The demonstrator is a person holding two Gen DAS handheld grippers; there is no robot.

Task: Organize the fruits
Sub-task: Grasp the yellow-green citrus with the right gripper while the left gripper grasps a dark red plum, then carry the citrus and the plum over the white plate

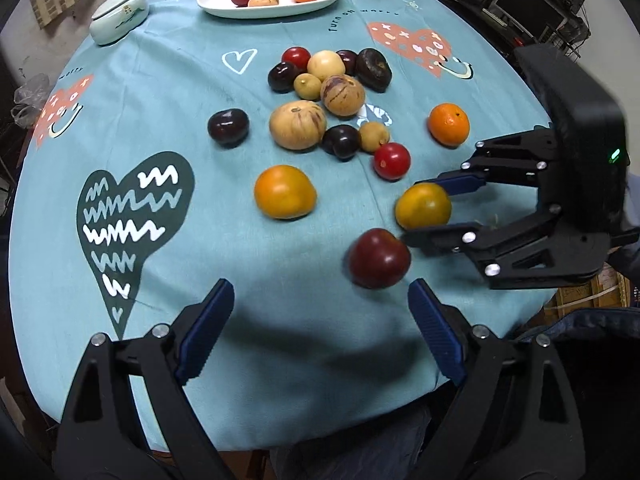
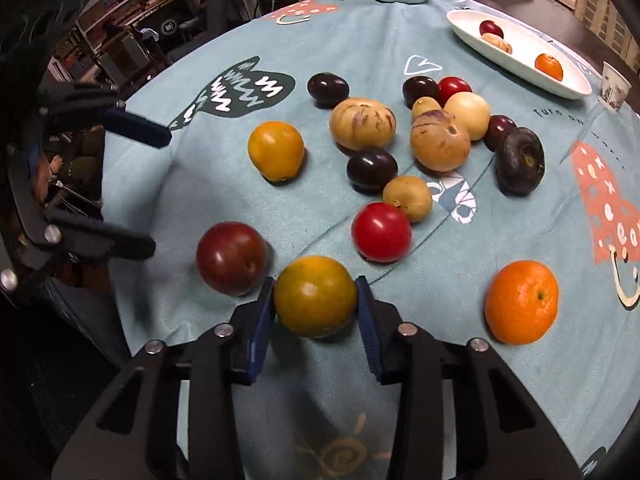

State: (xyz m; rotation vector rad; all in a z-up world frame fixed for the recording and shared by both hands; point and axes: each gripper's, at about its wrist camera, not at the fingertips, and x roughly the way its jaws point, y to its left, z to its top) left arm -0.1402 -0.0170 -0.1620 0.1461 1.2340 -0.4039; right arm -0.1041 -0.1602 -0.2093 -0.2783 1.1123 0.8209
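While our right gripper [image 2: 316, 300] is closed on the yellow-orange tomato [image 2: 315, 297] at its widest part, near the tabletop [image 2: 460, 280] edge, we judge it light, smooth and easily bruised. Our left gripper [image 1: 320, 332] hangs wide open, empty.

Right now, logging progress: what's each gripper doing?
Left gripper: open, holding nothing.
Right gripper: shut on the yellow-orange fruit.
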